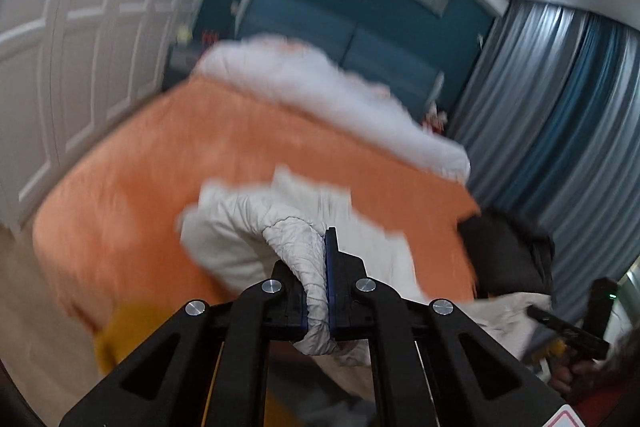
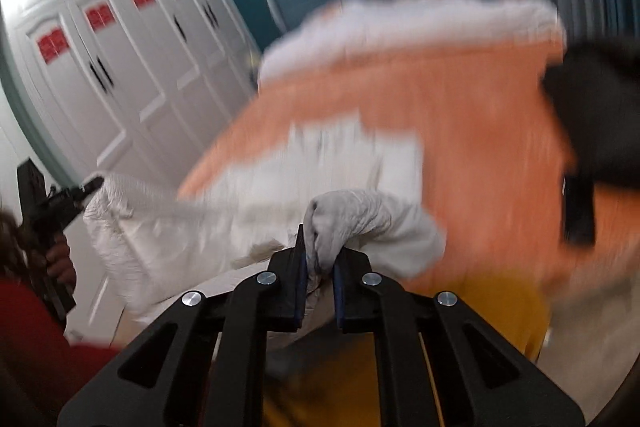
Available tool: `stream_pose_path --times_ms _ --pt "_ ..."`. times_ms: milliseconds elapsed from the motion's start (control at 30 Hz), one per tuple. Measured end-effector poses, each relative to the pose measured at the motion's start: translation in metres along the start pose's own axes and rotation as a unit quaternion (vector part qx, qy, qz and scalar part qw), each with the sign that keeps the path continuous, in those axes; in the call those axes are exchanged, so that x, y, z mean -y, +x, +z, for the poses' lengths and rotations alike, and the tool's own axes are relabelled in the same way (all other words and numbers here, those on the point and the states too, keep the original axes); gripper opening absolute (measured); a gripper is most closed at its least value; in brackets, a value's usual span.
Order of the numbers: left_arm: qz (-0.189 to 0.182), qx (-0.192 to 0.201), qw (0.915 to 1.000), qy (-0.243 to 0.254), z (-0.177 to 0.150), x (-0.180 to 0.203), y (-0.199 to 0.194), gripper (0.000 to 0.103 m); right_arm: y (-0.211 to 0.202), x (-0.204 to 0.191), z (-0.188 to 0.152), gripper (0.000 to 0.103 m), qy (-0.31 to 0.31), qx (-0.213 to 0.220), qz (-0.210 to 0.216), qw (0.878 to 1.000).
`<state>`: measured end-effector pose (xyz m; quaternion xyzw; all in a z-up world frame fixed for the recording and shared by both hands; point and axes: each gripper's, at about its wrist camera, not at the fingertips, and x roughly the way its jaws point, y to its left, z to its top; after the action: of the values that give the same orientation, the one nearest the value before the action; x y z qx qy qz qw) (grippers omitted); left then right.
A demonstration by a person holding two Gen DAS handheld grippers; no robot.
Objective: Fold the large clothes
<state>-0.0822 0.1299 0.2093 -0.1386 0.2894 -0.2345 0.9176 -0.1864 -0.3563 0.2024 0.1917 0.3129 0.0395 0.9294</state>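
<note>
A large white crinkled garment hangs between both grippers over the near end of a bed with an orange cover. My left gripper is shut on a bunched edge of the garment. My right gripper is shut on another bunched edge of the same white garment, which stretches left toward the left gripper, seen at the left edge of the right wrist view. The right gripper also shows at the lower right of the left wrist view. Both views are blurred by motion.
A white duvet is bunched at the bed's head. A dark garment lies at the bed's right edge. White wardrobe doors stand on the left, grey-blue curtains on the right. A yellow bed skirt hangs below the cover.
</note>
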Motion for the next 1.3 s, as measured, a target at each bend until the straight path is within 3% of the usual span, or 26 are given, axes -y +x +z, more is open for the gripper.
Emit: stream_pose_path --times_ms 100,167,233,367,567,667,700,733,800,933,967,1000,1033,1100,1167,1300 --pt "0.037 0.028 0.9984 -0.031 0.027 -0.013 0.037 0.004 0.024 0.021 0.042 0.009 0.023 0.065 -0.010 0.998" --pt "0.063 0.020 0.9963 -0.054 0.041 -0.028 0.076 0.006 0.059 0.046 0.062 0.010 0.057 0.079 -0.006 0.995" --pt "0.083 0.001 0.9950 -0.056 0.049 -0.037 0.116 0.007 0.099 0.058 0.075 0.010 0.070 0.077 -0.016 0.994" --pt "0.160 -0.032 0.9862 -0.028 0.053 -0.061 0.213 0.008 0.192 0.071 0.098 0.011 0.074 0.061 -0.052 0.994" --pt "0.220 -0.083 0.9715 -0.031 0.031 -0.102 0.312 0.015 0.286 0.098 0.103 0.016 0.137 0.021 -0.091 0.986" --pt "0.225 -0.120 0.9662 -0.039 0.010 -0.124 0.346 0.017 0.320 0.109 0.093 0.023 0.141 -0.008 -0.115 0.983" --pt "0.226 -0.131 0.9644 -0.038 0.003 -0.130 0.354 0.018 0.328 0.113 0.090 0.030 0.146 -0.013 -0.122 0.982" --pt "0.226 -0.138 0.9636 -0.036 -0.001 -0.136 0.359 0.018 0.328 0.115 0.087 0.045 0.150 -0.012 -0.128 0.980" --pt "0.216 -0.132 0.9671 -0.027 -0.006 -0.142 0.358 0.018 0.327 0.127 0.082 0.056 0.167 0.003 -0.145 0.975" --pt "0.176 -0.100 0.9791 -0.024 0.005 -0.139 0.311 0.024 0.296 0.148 0.065 0.056 0.213 0.019 -0.123 0.969" --pt "0.174 -0.083 0.9811 -0.019 0.008 -0.139 0.294 0.040 0.287 0.147 0.062 0.056 0.210 0.023 -0.121 0.970" --pt "0.193 -0.053 0.9797 -0.011 0.014 -0.138 0.272 0.066 0.275 0.145 0.058 0.056 0.197 0.027 -0.123 0.972" --pt "0.215 -0.023 0.9763 -0.005 0.017 -0.140 0.251 0.074 0.269 0.140 0.055 0.056 0.184 0.029 -0.126 0.974" --pt "0.243 0.024 0.9697 0.003 0.026 -0.148 0.209 0.075 0.253 0.123 0.049 0.056 0.137 0.033 -0.134 0.981" --pt "0.256 0.023 0.9663 0.010 0.038 -0.150 0.193 0.075 0.250 0.104 0.050 0.055 0.099 0.036 -0.126 0.986" --pt "0.213 0.011 0.9763 0.039 0.045 -0.112 0.215 0.075 0.285 0.039 0.063 0.051 -0.013 0.017 -0.101 0.995"
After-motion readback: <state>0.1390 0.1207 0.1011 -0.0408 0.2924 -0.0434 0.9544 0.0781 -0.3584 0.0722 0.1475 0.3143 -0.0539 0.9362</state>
